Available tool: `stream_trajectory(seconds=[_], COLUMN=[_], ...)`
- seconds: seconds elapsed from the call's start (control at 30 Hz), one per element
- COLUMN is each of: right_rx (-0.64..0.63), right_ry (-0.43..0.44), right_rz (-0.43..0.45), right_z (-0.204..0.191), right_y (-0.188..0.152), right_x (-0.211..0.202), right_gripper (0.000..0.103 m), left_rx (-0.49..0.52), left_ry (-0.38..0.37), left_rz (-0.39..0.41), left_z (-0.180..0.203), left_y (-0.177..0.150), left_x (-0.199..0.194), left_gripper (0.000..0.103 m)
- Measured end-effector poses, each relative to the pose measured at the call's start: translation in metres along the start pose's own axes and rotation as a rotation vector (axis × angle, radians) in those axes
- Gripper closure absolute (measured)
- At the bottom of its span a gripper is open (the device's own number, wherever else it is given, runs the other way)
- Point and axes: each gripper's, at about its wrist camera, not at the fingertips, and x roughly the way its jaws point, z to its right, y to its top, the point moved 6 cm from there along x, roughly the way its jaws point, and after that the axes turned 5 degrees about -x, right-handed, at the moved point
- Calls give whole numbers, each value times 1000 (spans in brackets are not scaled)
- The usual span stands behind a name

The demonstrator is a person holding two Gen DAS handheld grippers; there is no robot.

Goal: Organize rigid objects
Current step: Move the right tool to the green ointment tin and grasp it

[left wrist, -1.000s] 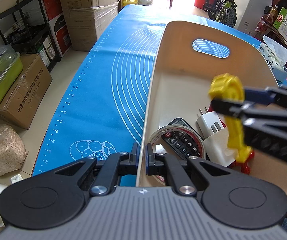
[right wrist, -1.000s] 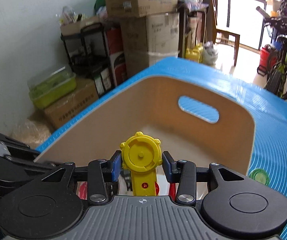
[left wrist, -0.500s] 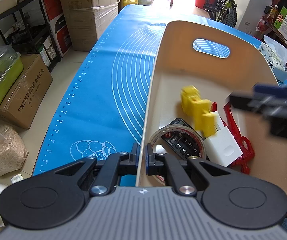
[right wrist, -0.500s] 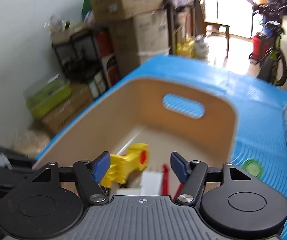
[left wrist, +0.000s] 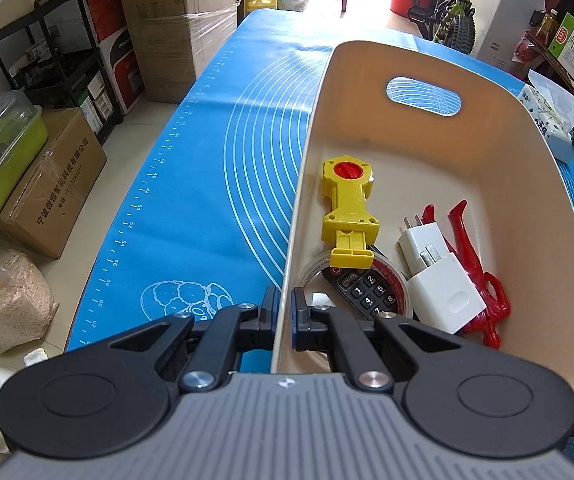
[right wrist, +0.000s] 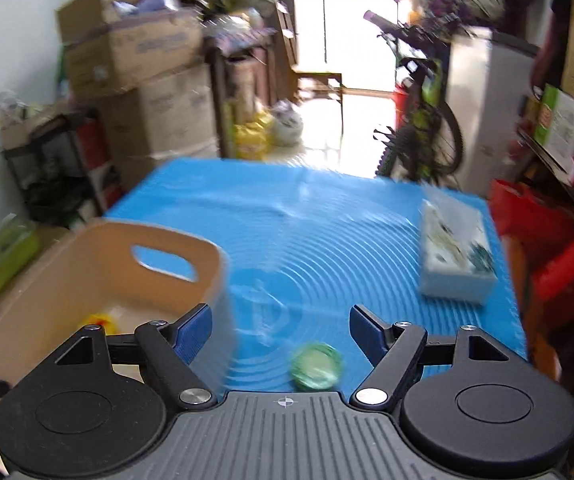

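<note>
open blue mat [left wrist: 223,168] left of beige bin [left wrist: 527,168], bin's far half bare, near half crowded, tissue box [right wrist: 455,256] blocking mat's right edge

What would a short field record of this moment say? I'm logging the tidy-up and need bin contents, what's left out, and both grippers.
bin: beige, handle cutout, on the blue mat
in bin: yellow toy, white charger, red clip, remote, tape roll
left out: green disc on the mat, blurred; tissue box farther right
left gripper: jaws shut on the bin's near wall
right gripper: jaws open, have just been opening, nothing between them, disc just ahead
</note>
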Motion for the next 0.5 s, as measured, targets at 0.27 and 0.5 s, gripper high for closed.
stream_trajectory(seconds=[0.27,0.5], right_rx=[-50,-20], right_ry=[-52,-69], right_rz=[-147,-180], right_z=[13,15], right_y=[-43,-55], right_x=[64,95], right_gripper=[23,23], left_rx=[4,6], left_ry=[7,9], left_rz=[0,-2], left_z=[0,2], left_y=[0,0], left_x=[0,0], left_gripper=[97,97])
